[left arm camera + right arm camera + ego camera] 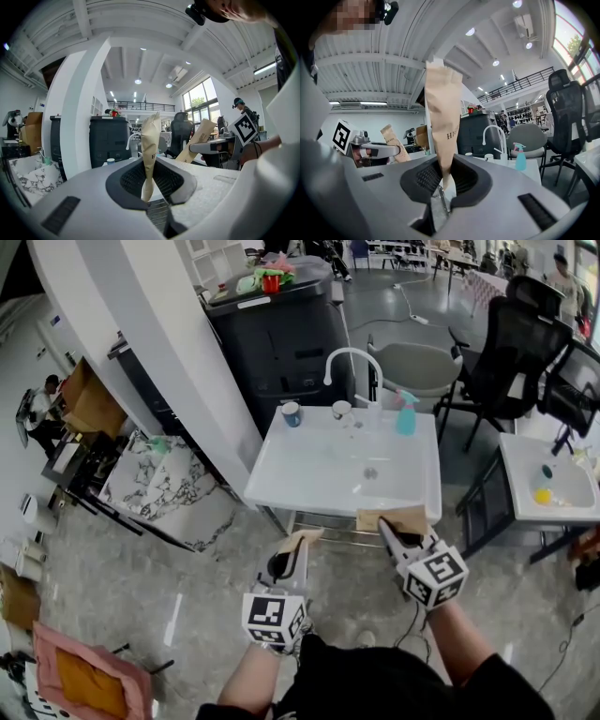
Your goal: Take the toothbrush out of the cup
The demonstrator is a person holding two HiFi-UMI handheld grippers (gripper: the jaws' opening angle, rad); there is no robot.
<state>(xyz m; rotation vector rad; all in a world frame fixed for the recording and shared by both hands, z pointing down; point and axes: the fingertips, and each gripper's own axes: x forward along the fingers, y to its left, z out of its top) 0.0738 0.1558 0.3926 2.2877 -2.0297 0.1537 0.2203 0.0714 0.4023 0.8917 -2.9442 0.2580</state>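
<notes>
Blue cup [292, 413] and white cup [341, 410] on the sink's [309, 470] back rim, contents and toothbrush too small to make out, left gripper [298, 542] before the sink pinching a paper sleeve [151, 140], right gripper [387, 524] pinching another [443, 108]

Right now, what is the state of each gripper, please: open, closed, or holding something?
Left gripper: closed on a crumpled tan paper packet.
Right gripper: closed on a second tan paper packet.

white sink [314, 470], teal spray bottle [406, 415]
</notes>
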